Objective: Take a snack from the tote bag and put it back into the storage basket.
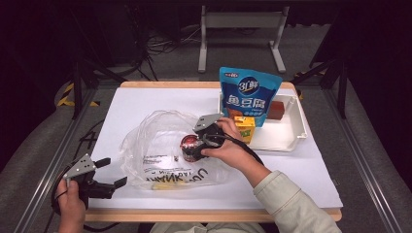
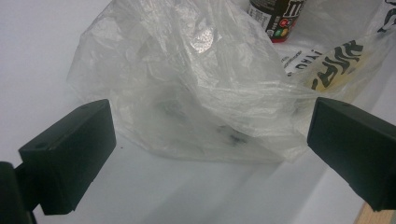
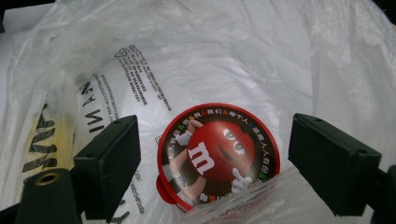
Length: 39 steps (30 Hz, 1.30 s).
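A clear plastic bag [image 1: 160,150] with black print lies crumpled in the middle of the white table [image 1: 301,174]. A round M&M's canister [image 1: 189,147] with a red lid stands at the bag's right side, with plastic film around it. My right gripper [image 1: 195,144] is open, and its jaws stand on either side of the canister lid [image 3: 218,156] with a gap on each side. My left gripper [image 1: 115,172] is open near the table's front left corner. Its jaws [image 2: 210,154] face the bag [image 2: 201,84], apart from it, with the canister [image 2: 275,18] beyond.
A white tray [image 1: 286,138] at the back right holds an upright blue pouch [image 1: 248,94], a yellow box [image 1: 244,127] and a red-brown box [image 1: 277,110]. The table's wooden front edge [image 1: 194,214] runs just behind my left gripper.
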### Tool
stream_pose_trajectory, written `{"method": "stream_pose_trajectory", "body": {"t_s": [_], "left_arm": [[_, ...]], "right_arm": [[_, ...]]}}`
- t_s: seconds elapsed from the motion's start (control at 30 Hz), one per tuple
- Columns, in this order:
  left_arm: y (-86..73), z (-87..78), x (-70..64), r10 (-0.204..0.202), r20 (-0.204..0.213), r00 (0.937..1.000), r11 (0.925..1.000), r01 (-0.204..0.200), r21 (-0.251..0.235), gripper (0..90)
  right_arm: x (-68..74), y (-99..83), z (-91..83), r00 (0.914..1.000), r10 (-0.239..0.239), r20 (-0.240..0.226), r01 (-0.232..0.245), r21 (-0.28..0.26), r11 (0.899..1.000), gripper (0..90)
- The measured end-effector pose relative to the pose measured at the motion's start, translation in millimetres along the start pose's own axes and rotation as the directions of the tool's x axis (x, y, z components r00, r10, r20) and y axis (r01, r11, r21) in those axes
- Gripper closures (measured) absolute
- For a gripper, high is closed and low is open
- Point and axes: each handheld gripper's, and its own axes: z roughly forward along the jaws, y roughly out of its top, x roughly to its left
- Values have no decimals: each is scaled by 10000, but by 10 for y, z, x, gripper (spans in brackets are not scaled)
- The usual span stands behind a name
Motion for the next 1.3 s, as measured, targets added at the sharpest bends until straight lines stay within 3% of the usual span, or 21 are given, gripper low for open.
{"method": "stream_pose_trajectory", "body": {"t_s": [0.57,1.03,1.3], "left_arm": [[-2,5,-1,-17,35,10000,10000,17,35,15],[-3,5,1,-3,53,10000,10000,3,24,15],[-4,4,1,-20,48,10000,10000,19,38,15]], "right_arm": [[-31,-150,146,9996,237,-168,-227,573,9981,158],[-17,-205,267,9997,122,-191,-99,1141,9934,159],[-7,-210,310,9998,-172,-135,188,1285,9915,189]]}}
